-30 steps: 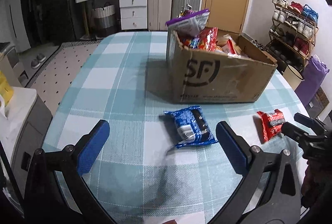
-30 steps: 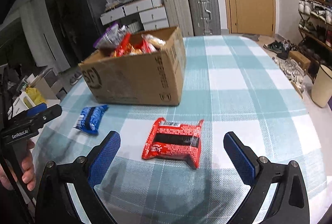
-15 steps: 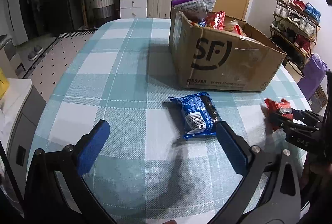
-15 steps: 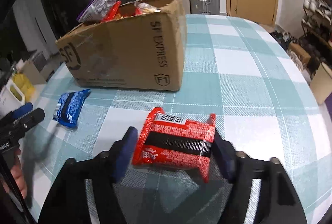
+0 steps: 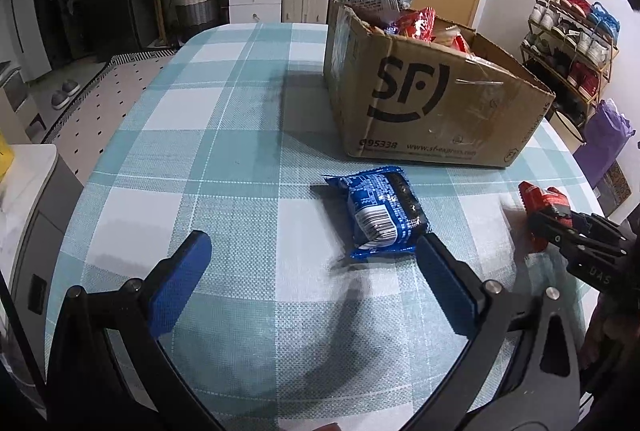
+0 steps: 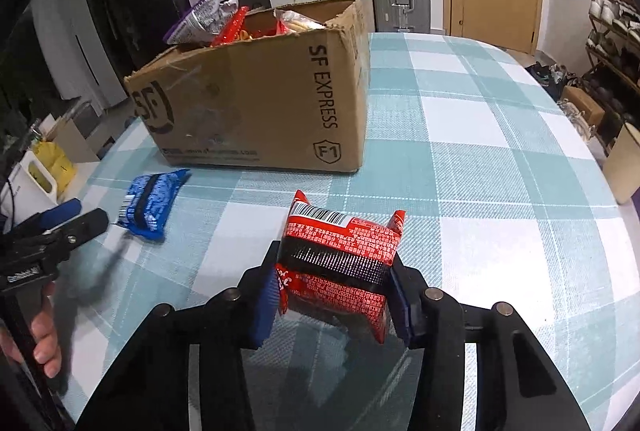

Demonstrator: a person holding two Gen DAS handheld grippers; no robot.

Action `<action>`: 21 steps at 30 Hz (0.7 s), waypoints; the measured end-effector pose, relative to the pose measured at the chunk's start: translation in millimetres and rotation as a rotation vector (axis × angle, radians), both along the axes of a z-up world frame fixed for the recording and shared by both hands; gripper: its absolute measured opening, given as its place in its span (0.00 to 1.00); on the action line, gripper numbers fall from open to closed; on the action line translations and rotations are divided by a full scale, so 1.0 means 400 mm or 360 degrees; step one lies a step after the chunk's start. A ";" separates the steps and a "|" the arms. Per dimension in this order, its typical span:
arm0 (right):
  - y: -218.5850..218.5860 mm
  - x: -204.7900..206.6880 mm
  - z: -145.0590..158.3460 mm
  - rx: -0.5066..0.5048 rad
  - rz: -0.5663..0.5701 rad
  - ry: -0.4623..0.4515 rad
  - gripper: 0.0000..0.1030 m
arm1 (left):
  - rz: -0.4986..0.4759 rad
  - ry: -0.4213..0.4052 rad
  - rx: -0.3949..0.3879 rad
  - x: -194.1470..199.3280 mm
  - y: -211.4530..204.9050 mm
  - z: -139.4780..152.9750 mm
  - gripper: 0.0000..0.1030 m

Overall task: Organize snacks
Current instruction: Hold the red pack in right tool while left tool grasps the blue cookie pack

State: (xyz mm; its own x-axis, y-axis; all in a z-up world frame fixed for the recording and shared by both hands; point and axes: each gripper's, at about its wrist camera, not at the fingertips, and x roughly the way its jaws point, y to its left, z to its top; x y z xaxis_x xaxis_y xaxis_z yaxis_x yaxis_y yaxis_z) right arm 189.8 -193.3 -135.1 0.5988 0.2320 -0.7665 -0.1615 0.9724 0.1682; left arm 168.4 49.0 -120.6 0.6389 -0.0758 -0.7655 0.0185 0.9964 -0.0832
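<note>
Teal-and-white checked bench (image 6: 500, 135): right gripper (image 6: 334, 301) fingers, wide apart a second ago, now closing, clamped on red foil snack packet (image 6: 340, 259). Left gripper (image 5: 308, 279) fingers apart, near blue snack packet (image 5: 380, 217). Next judged: lift into brown cardboard box (image 6: 256, 103).

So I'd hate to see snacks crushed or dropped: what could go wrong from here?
1. The right gripper is closing on the red packet, which already bulges between the pads; more squeeze could crush it.
2. The cardboard box is heaped above its rim, so a packet added on top may slide off.
3. The open left gripper sits off-centre from the blue packet, whose corner is beside one finger; closing could push it away.
</note>
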 end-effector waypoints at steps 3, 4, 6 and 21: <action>0.000 -0.016 0.010 0.0011 0.0012 -0.0023 0.45 | -0.0008 0.0019 -0.0011 0.005 -0.007 -0.001 0.99; 0.001 -0.023 0.015 0.0016 0.0008 -0.0034 0.45 | -0.0012 0.0022 -0.0011 0.008 -0.011 0.000 0.99; 0.000 -0.029 0.021 0.0033 0.0006 -0.0040 0.45 | -0.0025 0.0035 -0.0012 0.015 -0.020 0.000 0.99; -0.012 -0.077 0.067 0.0112 -0.0009 -0.0137 0.45 | -0.0072 0.0111 0.0017 0.084 -0.091 -0.012 0.99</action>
State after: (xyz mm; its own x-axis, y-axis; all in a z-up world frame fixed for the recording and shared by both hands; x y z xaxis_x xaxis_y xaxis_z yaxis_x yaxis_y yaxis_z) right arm 159.1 -197.9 -108.4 0.6631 0.2798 -0.6943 -0.1729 0.9597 0.2216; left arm 202.0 12.5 -125.3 0.5799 -0.0947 -0.8091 0.0578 0.9955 -0.0751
